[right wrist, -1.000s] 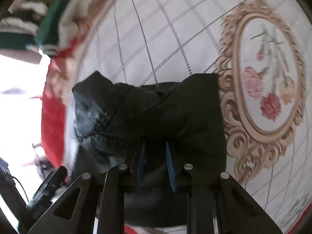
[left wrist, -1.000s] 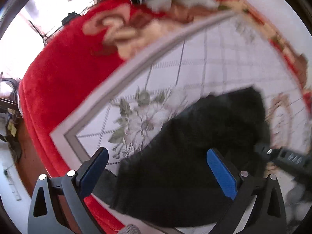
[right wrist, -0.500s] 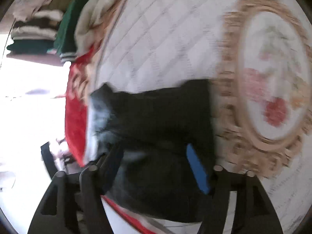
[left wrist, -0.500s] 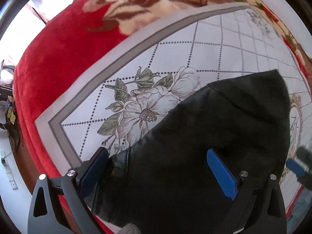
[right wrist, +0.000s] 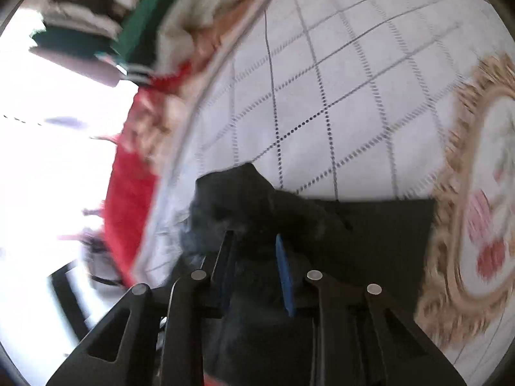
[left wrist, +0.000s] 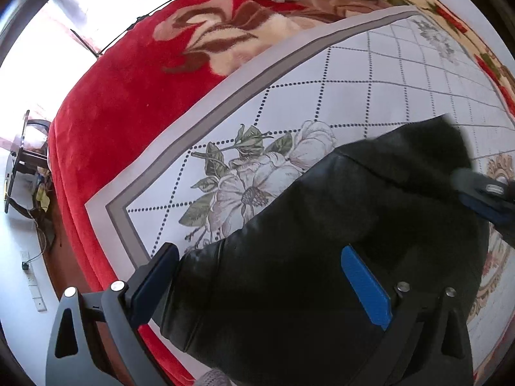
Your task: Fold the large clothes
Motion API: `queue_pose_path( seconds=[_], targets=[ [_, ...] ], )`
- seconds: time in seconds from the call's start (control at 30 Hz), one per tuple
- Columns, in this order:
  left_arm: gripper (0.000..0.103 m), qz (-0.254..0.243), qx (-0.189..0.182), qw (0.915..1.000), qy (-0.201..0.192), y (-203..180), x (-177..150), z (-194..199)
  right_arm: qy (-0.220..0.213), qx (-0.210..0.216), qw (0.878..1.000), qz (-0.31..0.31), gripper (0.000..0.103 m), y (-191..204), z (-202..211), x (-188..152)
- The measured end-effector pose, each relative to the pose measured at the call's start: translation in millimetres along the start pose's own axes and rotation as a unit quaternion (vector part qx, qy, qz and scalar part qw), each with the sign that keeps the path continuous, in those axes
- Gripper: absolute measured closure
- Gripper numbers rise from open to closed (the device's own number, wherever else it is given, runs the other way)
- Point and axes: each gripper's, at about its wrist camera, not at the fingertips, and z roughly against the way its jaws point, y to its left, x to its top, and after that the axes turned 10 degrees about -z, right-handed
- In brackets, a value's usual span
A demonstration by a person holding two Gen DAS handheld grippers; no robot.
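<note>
Two views, taken in turn. From the left wrist, the black garment (left wrist: 322,257) lies on the white quilted mat (left wrist: 322,96) near the mat's front corner, its near edge hanging just past the mat over the red blanket (left wrist: 112,128). The left gripper (left wrist: 260,276) stands wide, one blue pad on either side of the cloth's near end and nothing between them gripped — placed, I judge, to straddle the bundle and be ready to take that end. The garment's long axis runs from the lower left of this view up to the right, ending in a peaked corner toward the mat's middle; the right gripper (left wrist: 482,196) shows beside that far end, blurred.

From the right wrist, the right gripper (right wrist: 254,273) has its jaws drawn narrow over a raised hump of the black garment (right wrist: 370,231); the picture is smeared, so whether the pads actually pinch the cloth I cannot tell, though it looks likely. Held there, it would lift the lumpy end for a fold. The cloth spreads flat rightward to a straight edge touching the gold medallion (right wrist: 457,193). Folded clothes (right wrist: 96,32) sit stacked well apart, beyond the mat.
</note>
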Motion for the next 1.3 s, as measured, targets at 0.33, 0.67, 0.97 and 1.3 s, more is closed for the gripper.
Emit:
queue_pose_path(
  seconds=[0.33,0.67,0.97,1.3],
  targets=[
    [0.0,0.019,-0.021,0.9996,0.007,9,6,-7,0.037,0.063,0.994,-0.08,0.088,-29,21,10],
    [0.0,0.062,-0.06,0.9961,-0.016,15,1,25,-0.036,0.065,0.982,-0.173,0.03,-118,49,-70],
    [0.0,0.214,-0.132,0.9679,0.01,59,-82,25,0.028,0.212,0.959,-0.188,0.014,-150,-18,-84],
    [0.002,0.33,-0.251,0.9098,-0.017,73,-92,-45,0.086,0.264,0.947,-0.161,0.012,-128,-56,-49]
  ],
)
